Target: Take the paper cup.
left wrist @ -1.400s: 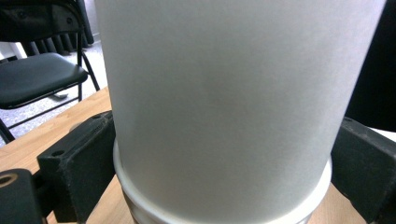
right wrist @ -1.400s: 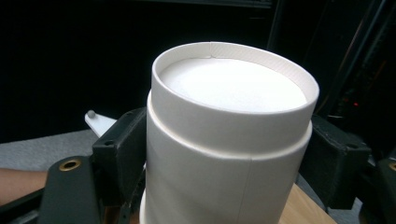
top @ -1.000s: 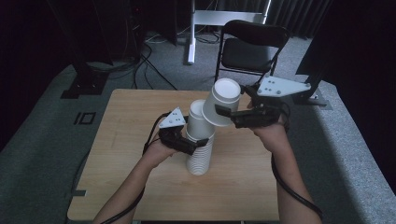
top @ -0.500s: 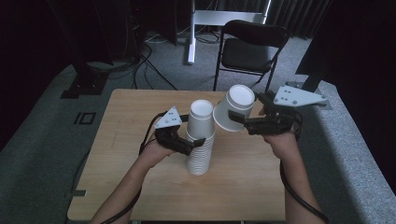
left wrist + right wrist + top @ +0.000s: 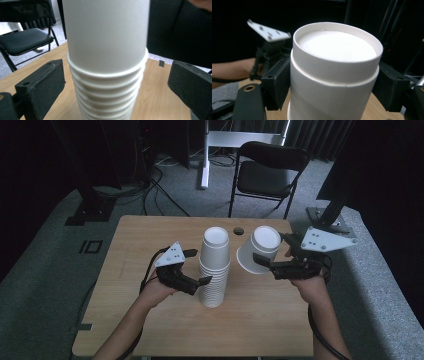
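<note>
While the stack of cups [image 5: 215,270] stands upside down on the near middle of the table [image 5: 130,320], the left gripper [image 5: 196,270] sits at its left side with its jaws spread. In the left gripper view the two black pads stand apart from the cup walls on both sides, so this gripper is open around the stack [image 5: 107,62] and not squeezing it. It looks set to steady the pile, not to lift it.

To the right, the right gripper [image 5: 274,255] holds a single cup [image 5: 259,249], tilted with its base turned up and toward the camera. In the right gripper view the pads press against both sides of that cup [image 5: 334,75], so this gripper is closed on it.

What has changed: a second ago the cup was still right beside the top of the stack, almost touching it. Half a second ago it had drawn off a little. Now it hangs clear of the pile, to the right and over the right part of the table, with open tabletop showing between the two. The left gripper has barely moved meanwhile, and the stack has stayed where it was.

So one cup has come off cleanly. My judgement is that the next job is to set it down on the free wood to the right.

Farther off, a round hole [image 5: 238,229] shows in the tabletop, and a black folding chair [image 5: 265,172] stands beyond the far edge.
</note>
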`<state>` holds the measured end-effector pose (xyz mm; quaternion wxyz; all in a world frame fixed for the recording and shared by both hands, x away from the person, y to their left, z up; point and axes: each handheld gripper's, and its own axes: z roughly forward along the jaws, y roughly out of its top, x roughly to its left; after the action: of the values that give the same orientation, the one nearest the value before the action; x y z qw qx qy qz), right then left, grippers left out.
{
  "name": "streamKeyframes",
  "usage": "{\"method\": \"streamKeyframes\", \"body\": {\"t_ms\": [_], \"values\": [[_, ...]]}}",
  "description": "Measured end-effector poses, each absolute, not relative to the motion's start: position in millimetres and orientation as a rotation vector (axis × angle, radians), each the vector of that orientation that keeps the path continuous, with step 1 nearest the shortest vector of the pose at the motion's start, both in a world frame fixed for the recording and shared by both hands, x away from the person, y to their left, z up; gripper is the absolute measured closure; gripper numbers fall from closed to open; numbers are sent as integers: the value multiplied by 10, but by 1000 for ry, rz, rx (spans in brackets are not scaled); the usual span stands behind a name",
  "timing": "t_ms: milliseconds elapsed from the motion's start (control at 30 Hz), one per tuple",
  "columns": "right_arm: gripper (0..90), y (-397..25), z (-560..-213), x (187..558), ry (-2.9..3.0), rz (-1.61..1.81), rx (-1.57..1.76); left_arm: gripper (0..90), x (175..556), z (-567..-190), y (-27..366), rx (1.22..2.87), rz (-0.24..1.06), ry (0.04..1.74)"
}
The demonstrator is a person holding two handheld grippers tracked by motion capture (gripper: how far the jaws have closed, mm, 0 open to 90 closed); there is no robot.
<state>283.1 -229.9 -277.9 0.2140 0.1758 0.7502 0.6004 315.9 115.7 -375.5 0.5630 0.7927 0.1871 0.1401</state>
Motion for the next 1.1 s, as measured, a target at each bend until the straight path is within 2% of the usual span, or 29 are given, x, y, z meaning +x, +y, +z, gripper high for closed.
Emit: {"method": "streamKeyframes", "body": {"t_ms": [333, 733, 1100], "values": [[229, -2346, -3119, 2795, 2120, 1651, 532, 14, 2993, -3906, 1246, 1899, 298, 447], [229, -2412, -3472, 2752, 2113, 1643, 586, 14, 2813, -4275, 1400, 1921, 234, 492], [229, -2458, -3713, 2737, 2132, 1657, 633, 15, 2655, -4521, 1294, 1952, 153, 470]]}}
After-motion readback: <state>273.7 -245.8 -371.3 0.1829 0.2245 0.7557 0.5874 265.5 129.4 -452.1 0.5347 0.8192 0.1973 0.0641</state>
